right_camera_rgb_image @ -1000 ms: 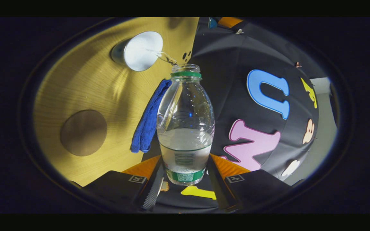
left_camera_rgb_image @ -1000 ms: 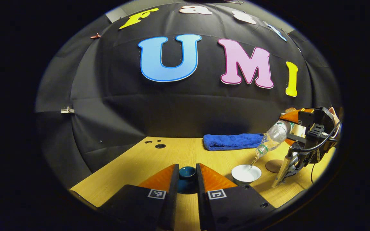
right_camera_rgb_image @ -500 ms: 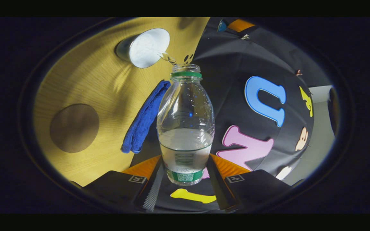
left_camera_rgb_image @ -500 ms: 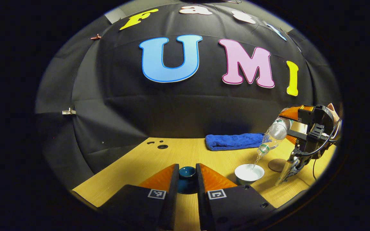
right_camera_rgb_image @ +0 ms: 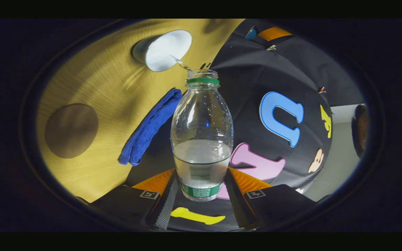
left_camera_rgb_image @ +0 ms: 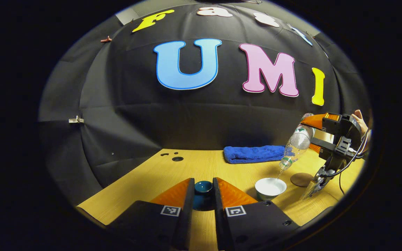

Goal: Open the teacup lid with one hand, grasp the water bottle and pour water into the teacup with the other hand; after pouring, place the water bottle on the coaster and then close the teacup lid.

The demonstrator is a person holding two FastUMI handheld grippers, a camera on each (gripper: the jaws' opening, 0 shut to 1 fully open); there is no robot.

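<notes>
The table [left_camera_rgb_image: 159, 174] looks like pale wood with a fine straight grain and a smooth, slightly shiny finish that catches the light. The water bottle [right_camera_rgb_image: 201, 139] is clear, glossy plastic, ribbed at the shoulder, with a printed paper or film label around it and droplets on the inside. The teacup [left_camera_rgb_image: 270, 188] looks like smooth white glazed ceramic. The lid [left_camera_rgb_image: 203, 188] is dark teal, glossy, also like glazed ceramic. The towel [left_camera_rgb_image: 253, 154] is thick blue cloth, fuzzy and matt. The coaster [right_camera_rgb_image: 71, 130] is a brown disc, matt and flat, maybe cork or leather; which one cannot be told. The wall [left_camera_rgb_image: 124, 115] is matt black cloth with creases.
</notes>
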